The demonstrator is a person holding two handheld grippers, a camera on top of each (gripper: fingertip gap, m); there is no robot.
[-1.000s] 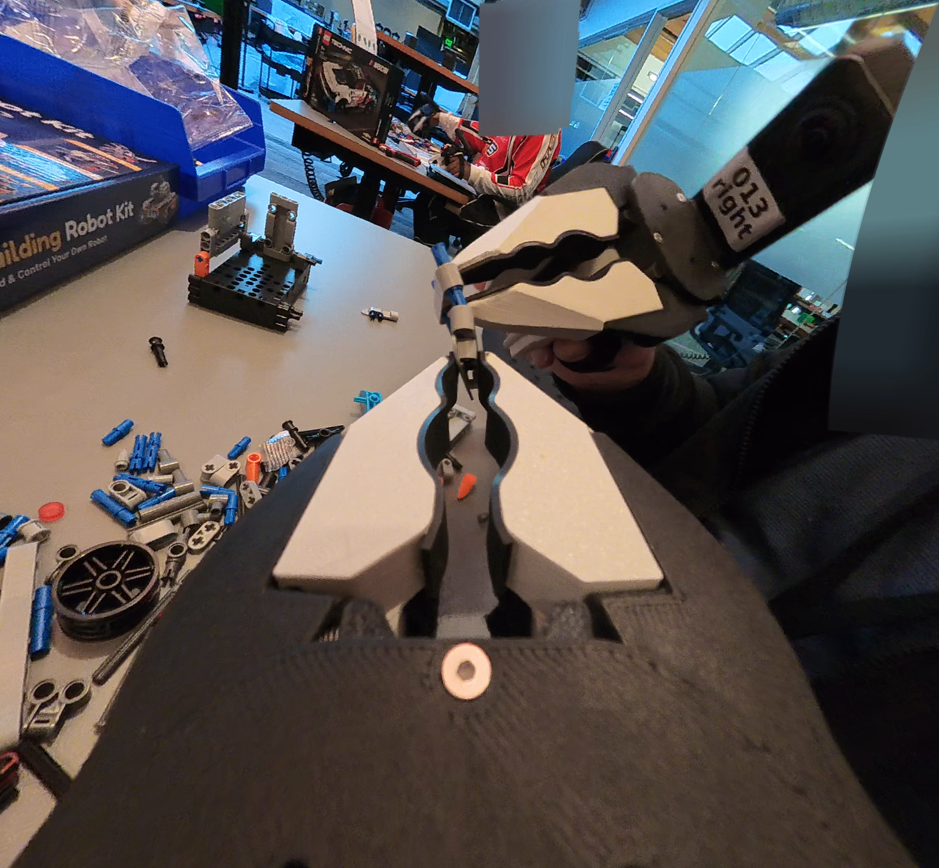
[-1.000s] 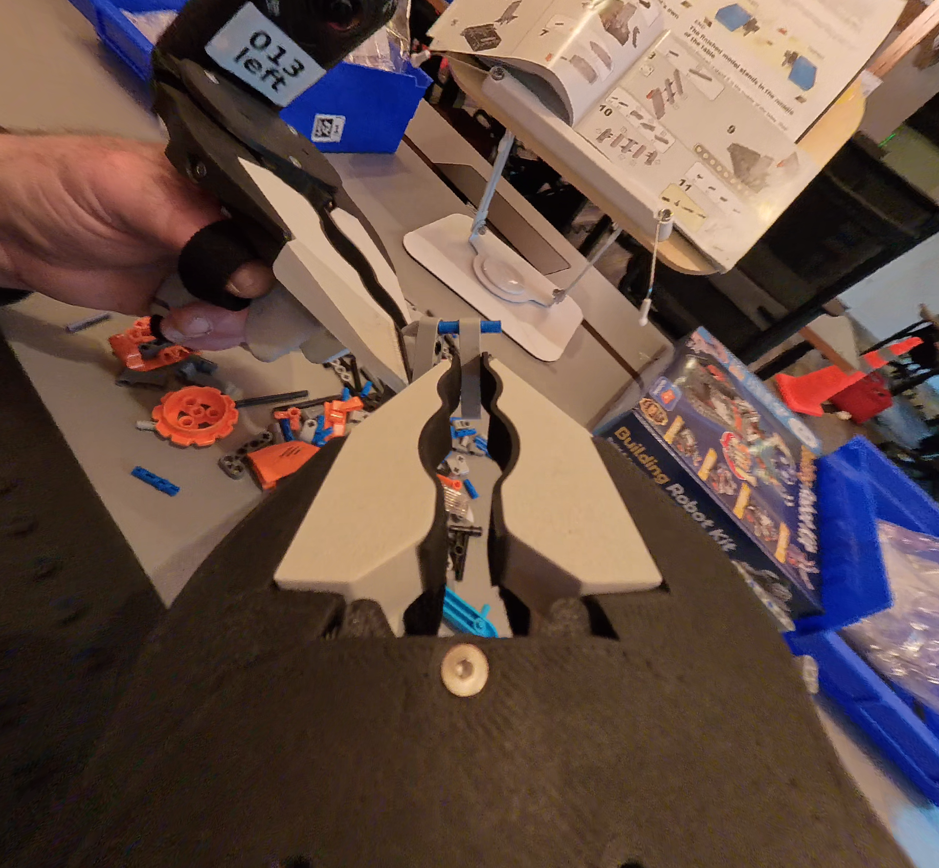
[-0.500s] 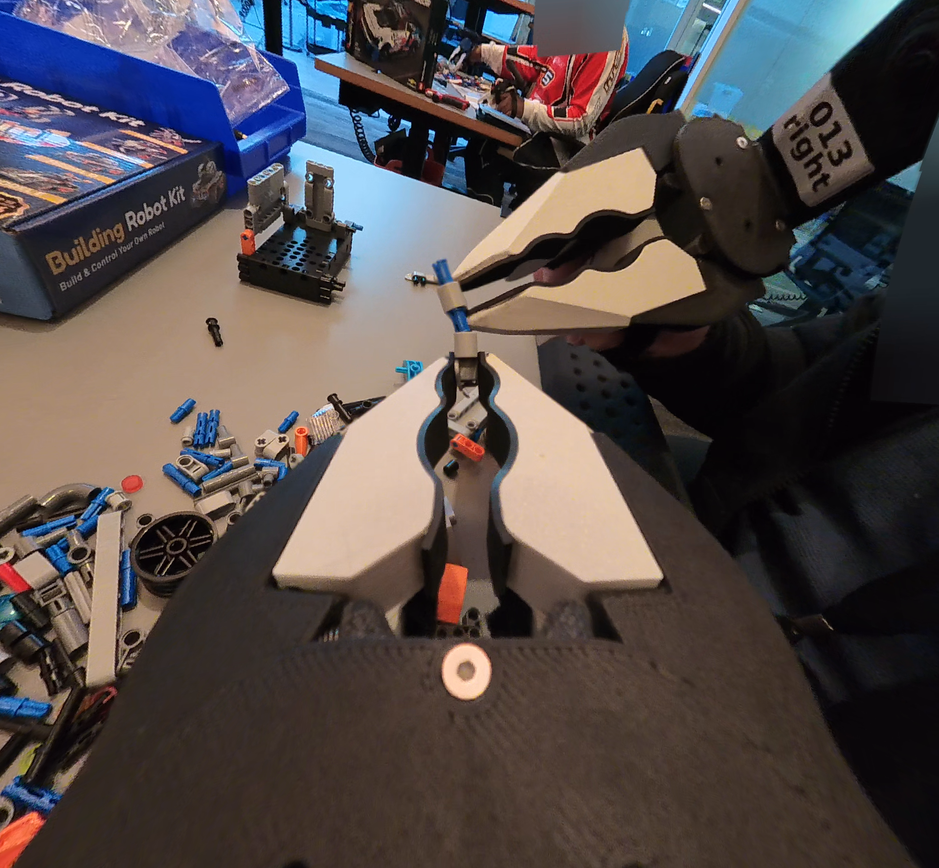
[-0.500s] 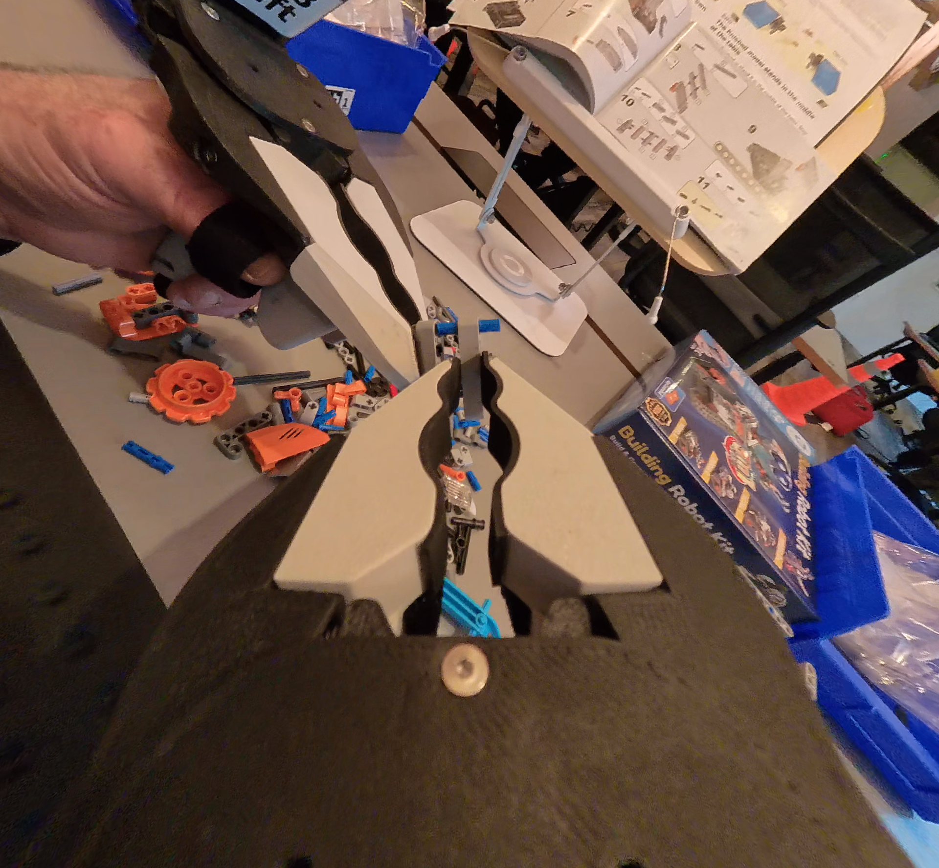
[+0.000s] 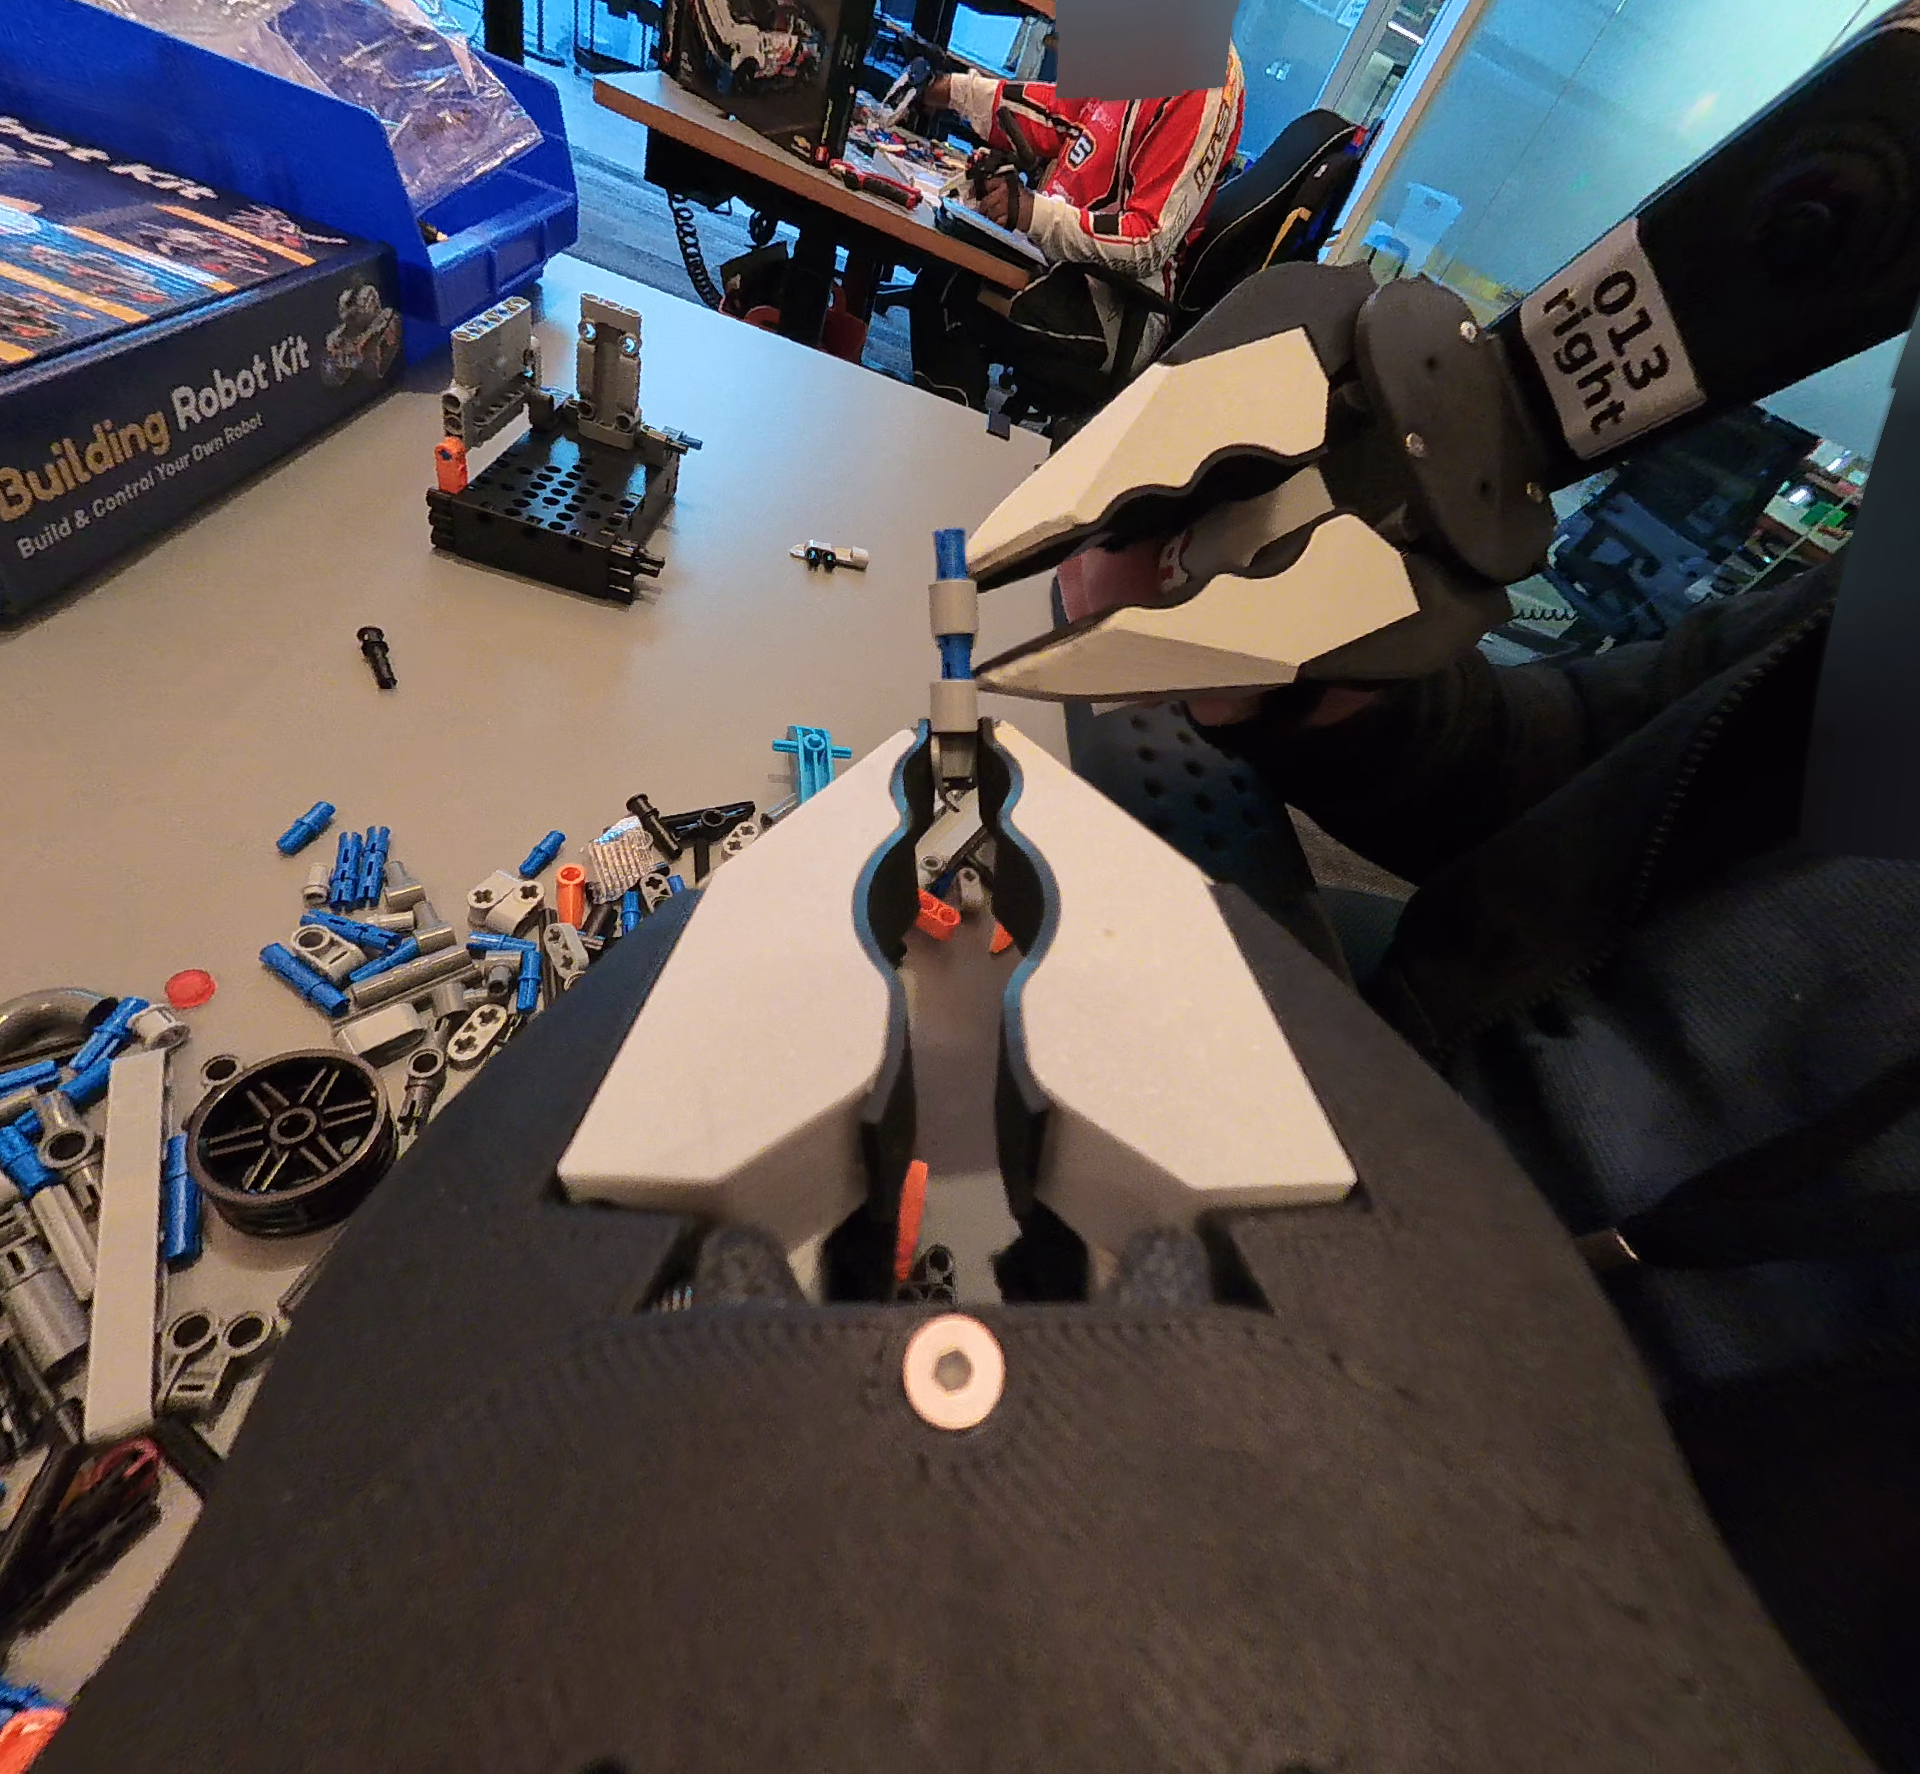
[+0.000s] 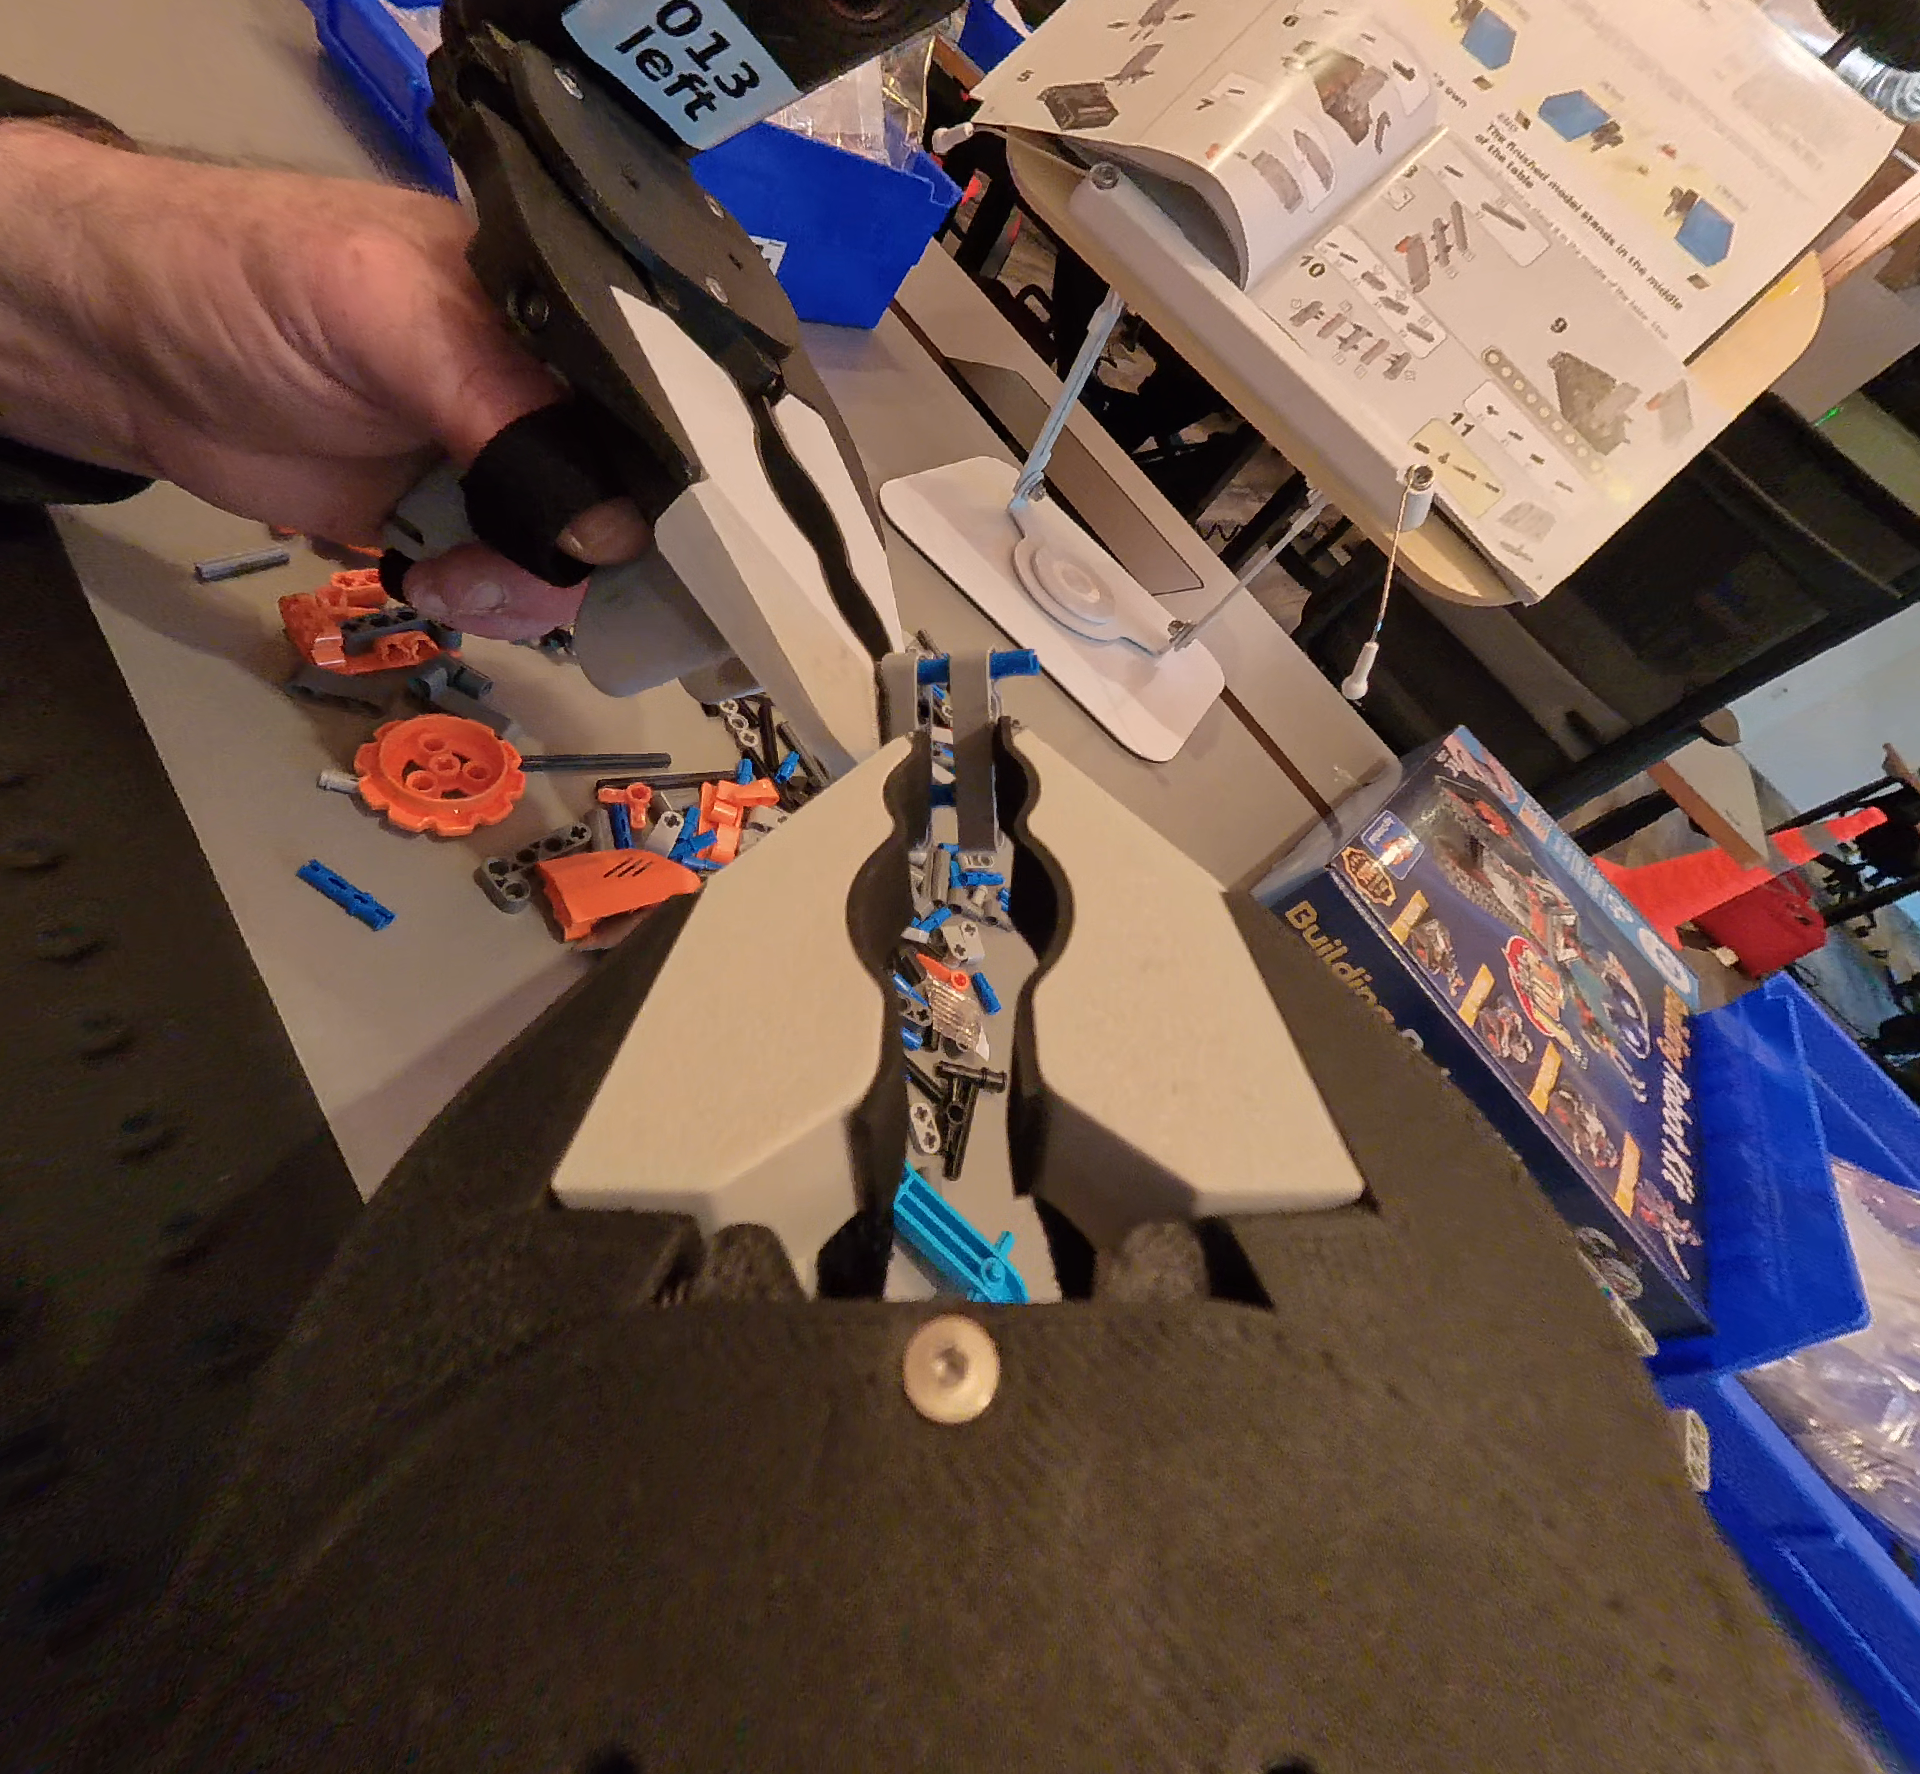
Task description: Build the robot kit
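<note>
My left gripper [image 5: 951, 737] is shut on the lower grey beam of a small assembly [image 5: 951, 607], two grey beams joined by a blue pin, and holds it above the table. My right gripper [image 6: 958, 737] comes in from the right in the left wrist view [image 5: 977, 625]. Its jaws stand slightly apart around the upper grey beam [image 6: 974, 716], with a small gap beside the beam. In the right wrist view a hand holds the left gripper [image 6: 883, 654], which reaches in from the upper left.
On the grey table [image 5: 208, 737] are a pile of loose parts [image 5: 416, 935], a black wheel [image 5: 293, 1127], a black build [image 5: 561, 488], an orange gear [image 6: 436, 774], a kit box [image 5: 156, 394], blue bins [image 5: 488, 197] and a booklet on a stand [image 6: 1455, 166]. A person [image 5: 1122, 166] sits at a far table. Only a small space, under 4 cm, lies between the two pairs of fingers. Left tips and right tips are each some 15 cm from the black wheel [image 5: 293, 1127].
Both grippers have stayed joined at the assembly while shifting a little. My right gripper's jaws now stand a little wider apart around the upper beam than half a second ago.
</note>
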